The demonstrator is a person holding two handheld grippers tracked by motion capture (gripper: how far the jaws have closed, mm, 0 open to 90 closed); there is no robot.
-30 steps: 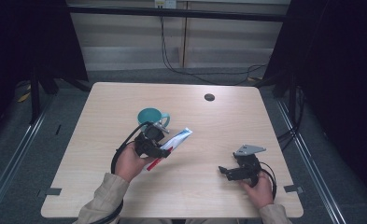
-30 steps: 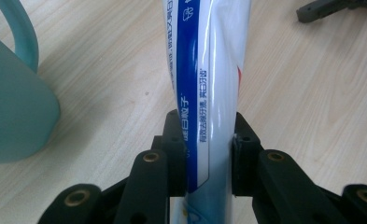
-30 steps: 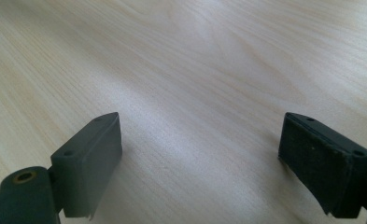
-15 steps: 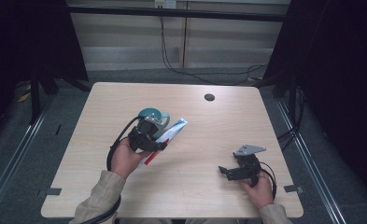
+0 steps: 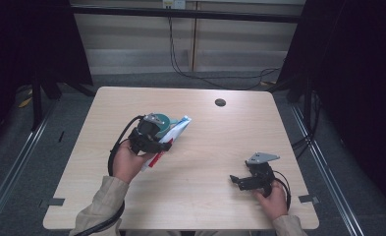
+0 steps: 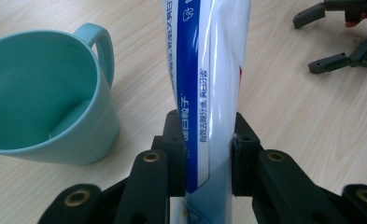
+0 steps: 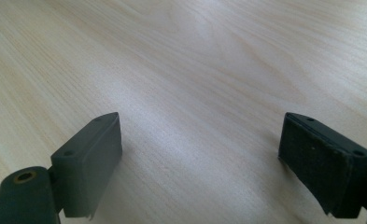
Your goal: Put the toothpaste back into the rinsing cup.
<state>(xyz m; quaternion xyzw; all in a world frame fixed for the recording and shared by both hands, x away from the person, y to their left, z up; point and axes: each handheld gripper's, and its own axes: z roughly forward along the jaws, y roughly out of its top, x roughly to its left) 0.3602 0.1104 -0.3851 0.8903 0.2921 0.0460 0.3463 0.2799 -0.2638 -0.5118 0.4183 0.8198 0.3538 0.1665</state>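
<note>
Toothpaste tube (image 6: pixel 209 70) is clamped between the two black jaws of the left gripper (image 6: pixel 208 158), running up the middle of the left gripper view with its blue-and-white printed face turned toward the camera. In the high view the tube (image 5: pixel 177 132) sits left of centre of the frame, slanting up and to the right out of the left gripper (image 5: pixel 153 140), just beside the teal cup (image 5: pixel 167 120) that stands behind it on the wooden table (image 5: pixel 210 196). In the left gripper view that cup (image 6: pixel 41 116) stands at the left, upright, open mouth up, handle toward the tube, apparently empty. The right gripper (image 5: pixel 249 179) rests low near the lower right of the high view with its jaws spread wide and nothing between them; its own view shows the pads (image 7: pixel 90 158) above bare wood. Judging from this, the tube seems bound for the cup. The risks lie in the grip and the approach: the pads hold a soft, glossy tube low on its body, so it may pivot or slide if swung quickly, and a hard squeeze could dent it. If the long free end comes in low, it may strike the rim or handle and tip the light cup, which nothing steadies.
</note>
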